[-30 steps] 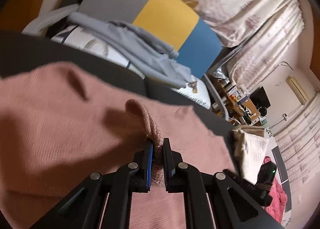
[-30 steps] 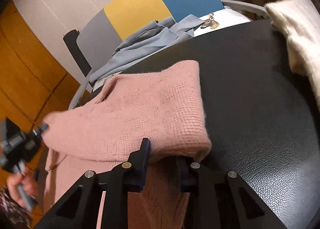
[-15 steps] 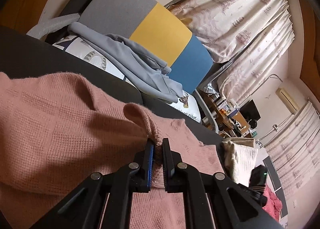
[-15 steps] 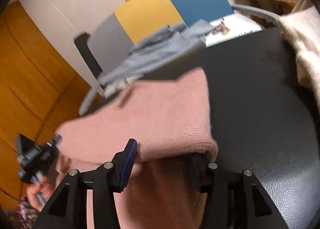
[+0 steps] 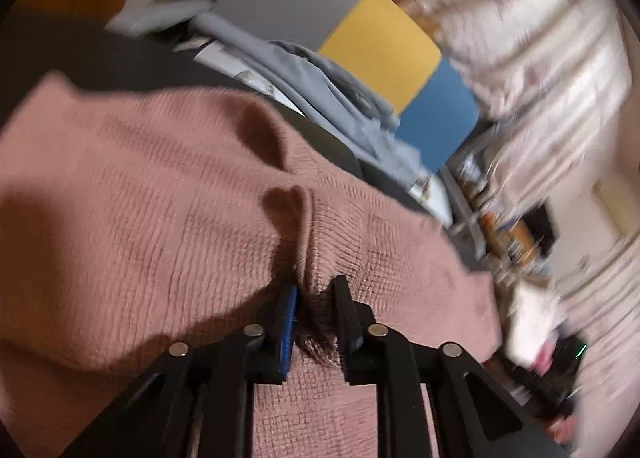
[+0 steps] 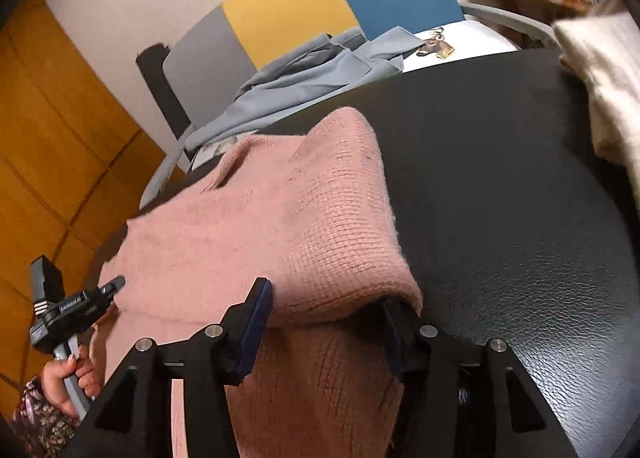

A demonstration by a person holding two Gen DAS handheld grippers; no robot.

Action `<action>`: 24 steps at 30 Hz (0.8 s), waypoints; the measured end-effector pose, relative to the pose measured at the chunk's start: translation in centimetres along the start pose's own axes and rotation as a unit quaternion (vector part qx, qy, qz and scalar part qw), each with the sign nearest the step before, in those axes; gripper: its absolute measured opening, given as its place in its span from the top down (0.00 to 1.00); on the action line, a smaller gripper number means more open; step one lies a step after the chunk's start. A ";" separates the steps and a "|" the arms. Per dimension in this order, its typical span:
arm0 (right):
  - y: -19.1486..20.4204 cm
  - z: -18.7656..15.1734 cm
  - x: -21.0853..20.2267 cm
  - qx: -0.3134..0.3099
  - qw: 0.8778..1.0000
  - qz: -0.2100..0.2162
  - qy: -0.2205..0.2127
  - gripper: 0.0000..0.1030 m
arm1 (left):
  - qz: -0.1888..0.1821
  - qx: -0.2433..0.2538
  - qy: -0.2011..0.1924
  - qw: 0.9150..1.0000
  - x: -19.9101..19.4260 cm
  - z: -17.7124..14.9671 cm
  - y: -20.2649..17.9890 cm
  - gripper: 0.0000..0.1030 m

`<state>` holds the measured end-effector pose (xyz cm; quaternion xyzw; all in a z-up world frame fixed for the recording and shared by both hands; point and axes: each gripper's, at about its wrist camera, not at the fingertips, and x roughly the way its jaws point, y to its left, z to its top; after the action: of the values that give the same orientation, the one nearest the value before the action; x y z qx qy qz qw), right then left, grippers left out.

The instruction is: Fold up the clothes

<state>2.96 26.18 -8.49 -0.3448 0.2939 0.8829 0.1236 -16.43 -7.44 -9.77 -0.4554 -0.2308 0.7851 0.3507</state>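
Observation:
A pink knit sweater (image 6: 280,225) lies folded over on a black table (image 6: 500,185); it fills the left wrist view (image 5: 140,197). My left gripper (image 5: 316,298) has its jaws parted a little around a ridge of the sweater's knit, and it also shows at the sweater's left edge in the right wrist view (image 6: 76,306). My right gripper (image 6: 324,310) is open wide, its jaws on either side of the sweater's folded near edge, which drapes over them.
A grey garment (image 6: 304,77) lies on a seat behind the table, in front of a grey, yellow and blue panel (image 6: 304,5). A cream knit (image 6: 600,85) lies at the table's right edge. Curtains (image 5: 540,69) and cluttered shelves (image 5: 500,234) stand to the right.
My left gripper's jaws have parted from a tight pinch on the sweater ridge. My right gripper's jaws have opened wider, and the sweater fold has settled onto the table.

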 end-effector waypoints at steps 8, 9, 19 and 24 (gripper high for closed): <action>1.6 -0.7 -6.0 -0.058 0.998 0.010 -0.025 0.53 | -0.108 -0.038 -0.012 0.993 -1.8 -0.2 0.1 0.83; 2.3 -0.4 -6.8 -0.080 0.996 0.001 -0.045 0.54 | -0.112 -0.034 -0.010 0.993 -1.8 -0.1 -0.3 0.83; 6.1 4.3 3.3 -0.160 0.986 -0.050 0.004 0.54 | 0.053 0.062 0.021 0.996 -1.7 0.4 -2.7 0.89; 3.5 4.6 5.5 -0.125 0.989 -0.077 0.011 0.53 | 0.128 0.105 0.024 0.986 -3.0 -0.1 -2.4 0.97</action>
<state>-4.94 26.23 -8.01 -0.3885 0.1552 0.8968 0.1439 -14.51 -8.14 -6.49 -0.4609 -0.0781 0.8321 0.2986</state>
